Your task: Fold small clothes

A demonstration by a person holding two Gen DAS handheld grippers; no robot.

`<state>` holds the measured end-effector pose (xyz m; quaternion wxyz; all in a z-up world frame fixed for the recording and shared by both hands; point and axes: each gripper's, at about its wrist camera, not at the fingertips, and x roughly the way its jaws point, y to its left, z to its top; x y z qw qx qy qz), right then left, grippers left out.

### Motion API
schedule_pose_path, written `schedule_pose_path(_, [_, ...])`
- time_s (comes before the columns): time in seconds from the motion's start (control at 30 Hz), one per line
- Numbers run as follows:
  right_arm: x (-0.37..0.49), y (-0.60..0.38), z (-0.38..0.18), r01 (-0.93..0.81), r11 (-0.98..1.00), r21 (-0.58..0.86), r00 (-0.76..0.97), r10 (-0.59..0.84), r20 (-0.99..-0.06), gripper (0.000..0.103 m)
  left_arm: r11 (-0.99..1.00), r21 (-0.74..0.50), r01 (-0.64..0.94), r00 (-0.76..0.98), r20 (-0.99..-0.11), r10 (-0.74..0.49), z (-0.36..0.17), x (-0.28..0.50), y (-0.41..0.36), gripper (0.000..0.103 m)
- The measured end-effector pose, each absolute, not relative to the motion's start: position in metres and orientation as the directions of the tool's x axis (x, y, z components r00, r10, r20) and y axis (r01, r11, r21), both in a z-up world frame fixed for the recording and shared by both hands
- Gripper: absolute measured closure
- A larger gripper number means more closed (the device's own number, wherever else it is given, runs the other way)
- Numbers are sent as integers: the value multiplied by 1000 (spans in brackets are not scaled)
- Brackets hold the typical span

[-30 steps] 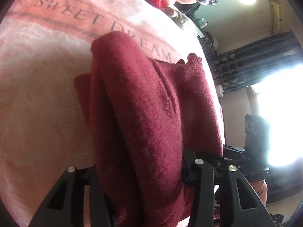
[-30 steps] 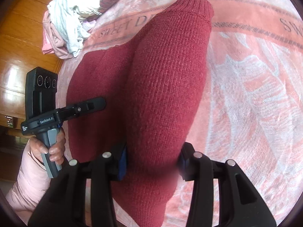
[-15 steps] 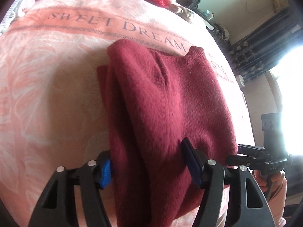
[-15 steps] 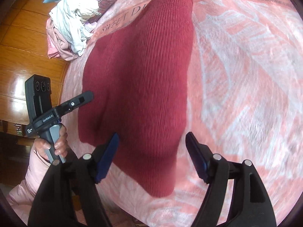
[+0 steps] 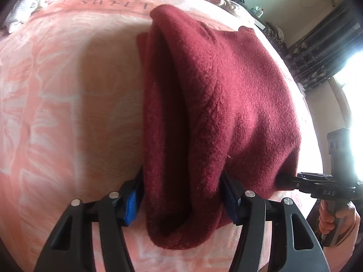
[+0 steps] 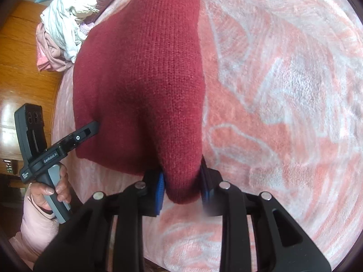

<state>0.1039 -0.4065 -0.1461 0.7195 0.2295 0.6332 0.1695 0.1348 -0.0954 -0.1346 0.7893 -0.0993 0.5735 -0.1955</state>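
1. Left gripper (image 5: 183,200): jaws just closing, pads pressed on a thick fold of the maroon sweater (image 5: 215,104).
2. Right gripper (image 6: 182,187): jaws just closing, clamped on a narrow bunch of that sweater's near edge.
3. Sweater: folded lengthwise, lying on the pink blanket (image 6: 283,113).
4. Beyond the sweater's far left corner: heap of pale clothes (image 6: 65,29).

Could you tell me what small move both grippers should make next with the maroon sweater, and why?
Probably lift together: the left gripper and right gripper have just closed onto the near edge of the maroon sweater, which lies on the pink blanket.
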Motion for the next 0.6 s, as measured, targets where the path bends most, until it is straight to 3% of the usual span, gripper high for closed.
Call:
schedule_pose_path(0.07, [101,-409,-145,51,834,550,156,537,-829,75,902,-390,186,269,-862,-428,-138,133,-91,42])
schedule_pose_path(0.17, [94,-405,-135,49,854,519,180,503,-845,62,911,-364,193,284,-868,-407,-134,130,-95,42])
schedule_pose_path(0.3, [77,-396,-117,52,909,414,220,394,-892,43,938,-304,168,322,-882,-343,-120,119,-105,32])
schedule_pose_path(0.43, [56,-390,-100,61,950,305,256,280,-925,32,965,-211,159,368,-894,-256,-100,96,-109,13])
schedule_pose_path(0.6, [33,-384,-81,58,972,226,293,200,-935,19,967,-181,180,394,-887,-240,-79,64,-107,4])
